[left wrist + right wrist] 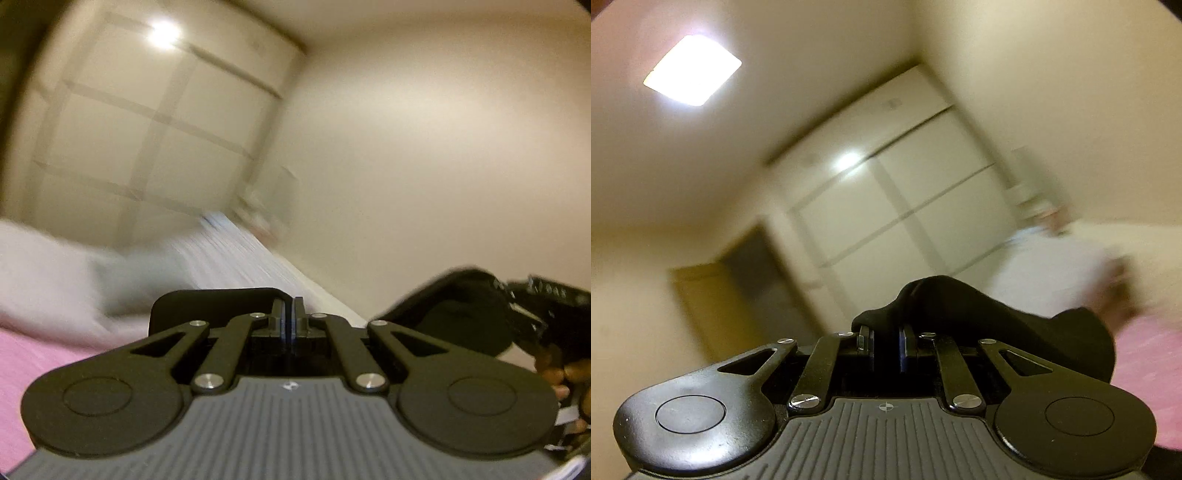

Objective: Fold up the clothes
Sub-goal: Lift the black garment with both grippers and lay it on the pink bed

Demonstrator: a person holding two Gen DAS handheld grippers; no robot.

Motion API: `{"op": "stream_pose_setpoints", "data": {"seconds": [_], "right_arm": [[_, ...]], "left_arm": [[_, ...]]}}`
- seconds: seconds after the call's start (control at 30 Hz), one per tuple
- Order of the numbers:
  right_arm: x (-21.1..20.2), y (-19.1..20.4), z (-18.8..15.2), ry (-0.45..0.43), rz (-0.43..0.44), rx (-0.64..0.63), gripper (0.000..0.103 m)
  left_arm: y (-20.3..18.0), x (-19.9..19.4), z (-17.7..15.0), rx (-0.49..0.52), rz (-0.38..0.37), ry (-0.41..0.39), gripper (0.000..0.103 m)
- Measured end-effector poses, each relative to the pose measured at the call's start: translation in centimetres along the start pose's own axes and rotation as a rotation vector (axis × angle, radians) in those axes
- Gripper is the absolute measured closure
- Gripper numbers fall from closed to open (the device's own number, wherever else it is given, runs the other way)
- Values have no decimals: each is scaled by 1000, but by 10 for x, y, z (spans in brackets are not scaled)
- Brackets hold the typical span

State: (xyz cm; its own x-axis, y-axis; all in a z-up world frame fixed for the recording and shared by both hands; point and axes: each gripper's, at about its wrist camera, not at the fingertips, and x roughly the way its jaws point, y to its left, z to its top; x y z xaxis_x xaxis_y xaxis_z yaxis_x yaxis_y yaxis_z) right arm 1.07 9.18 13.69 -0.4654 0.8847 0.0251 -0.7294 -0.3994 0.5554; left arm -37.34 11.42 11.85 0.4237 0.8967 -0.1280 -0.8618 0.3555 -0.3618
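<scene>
A black garment [979, 314] is pinched in my right gripper [885, 343] and drapes away to the right, held up in the air. In the left wrist view my left gripper [290, 317] is shut, its pads pressed together on a flat black edge of the same garment [221, 306] that spreads to its left. The right gripper with the person's hand and more black cloth [461, 314] shows at the right of that view. Both views tilt up and are motion-blurred.
A pink bed cover [33, 373] lies below at the left, with white bedding [44, 273] behind it. A white wardrobe [905, 206] fills the far wall, beside a doorway [746, 288]. A ceiling light [690, 70] is on.
</scene>
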Motion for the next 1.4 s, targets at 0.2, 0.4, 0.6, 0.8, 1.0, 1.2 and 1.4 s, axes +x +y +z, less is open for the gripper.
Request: {"op": "stream_pose_setpoints", "data": {"seconds": [0.2,0.4,0.6,0.8,1.0,1.2,1.4], "right_arm": [[136,35,-17,244,68,11,87],[205,34,-106,603,-199,-190,59],[162,17,-208,890,-223,-346,59],[106,-24,-277,1026,-250,-351,59],[85,-22,-272,1027,-194,-457,59],[49,-25,-289,1060,-143,-511,59],[17,-28,-304,1095,-118,-527,59]], "left_arm": [[74,-35,28,-17,318,99,96],[138,-22,-51,-70,634,447,95],[139,-74,-161,-261,695,637,95],[132,-85,-207,-264,700,730,94],[89,-74,-223,-211,725,718,87],[47,-74,-238,-170,765,726,87],[19,-87,-242,-143,791,715,84]]}}
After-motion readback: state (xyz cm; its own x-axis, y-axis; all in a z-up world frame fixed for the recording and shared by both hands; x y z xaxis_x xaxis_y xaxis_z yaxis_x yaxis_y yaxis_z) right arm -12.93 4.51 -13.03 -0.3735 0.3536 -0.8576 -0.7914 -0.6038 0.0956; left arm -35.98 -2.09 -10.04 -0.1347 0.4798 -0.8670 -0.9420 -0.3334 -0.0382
